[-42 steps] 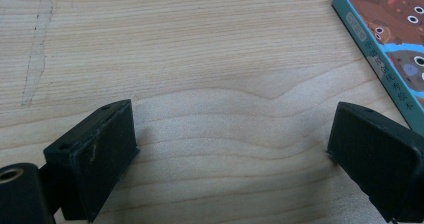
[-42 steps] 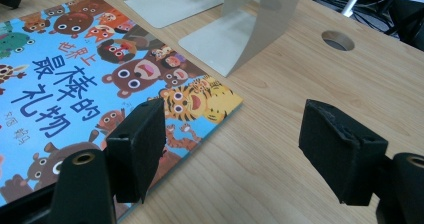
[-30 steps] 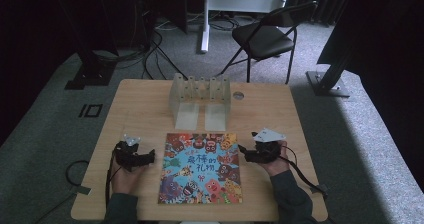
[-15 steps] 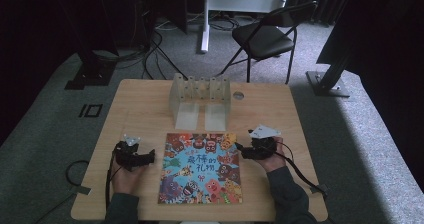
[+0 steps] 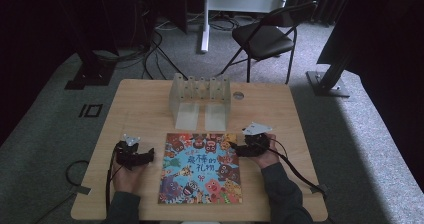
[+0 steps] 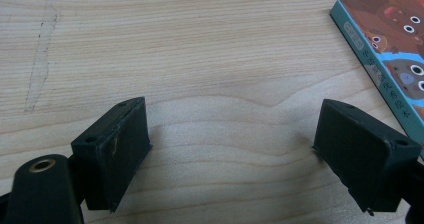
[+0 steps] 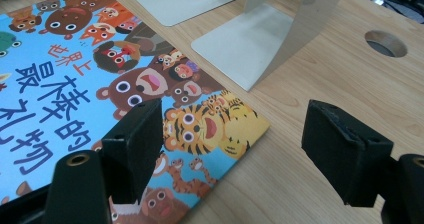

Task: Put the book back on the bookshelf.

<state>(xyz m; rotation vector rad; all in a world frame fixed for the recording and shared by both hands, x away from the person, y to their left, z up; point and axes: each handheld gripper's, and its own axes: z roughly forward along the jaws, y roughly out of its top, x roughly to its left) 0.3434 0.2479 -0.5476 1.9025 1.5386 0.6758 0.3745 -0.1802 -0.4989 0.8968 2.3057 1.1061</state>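
Surface: wooden table on grey carpet | left gripper, lower left: jaws wide, just been closing, nothing between | right gripper, right of centre: jaws wide, just been opening, over book corner, no grip | picture book, lower centre, flat | clear rack above it

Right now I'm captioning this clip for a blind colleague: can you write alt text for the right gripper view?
The right tool hovers open over the near corner of a picture book with cartoon animals on its cover, one jaw above the cover and the other above the bare wooden table. Beyond the book stand metal bookends, beside a round hole in the tabletop.
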